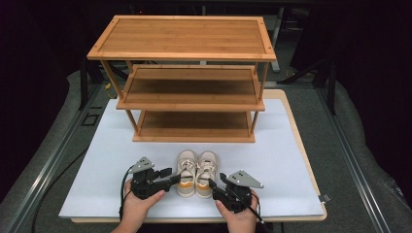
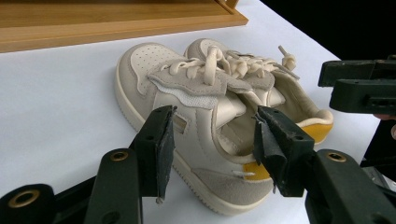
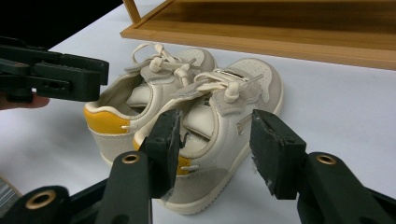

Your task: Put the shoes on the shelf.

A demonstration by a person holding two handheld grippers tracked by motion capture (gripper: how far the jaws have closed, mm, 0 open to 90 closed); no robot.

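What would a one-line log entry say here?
left gripper: open at left shoe | right gripper: open at right shoe | rack: empty

No legible text, label, brand or number on anything here.

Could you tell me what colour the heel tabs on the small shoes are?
Mustard yellow heel tabs, clearest in the right gripper view.

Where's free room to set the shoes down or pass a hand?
Free: all three shelves of the rack, plus the white board left and right of the shoes. Crowded: the front strip, where left gripper and right gripper flank the pair.
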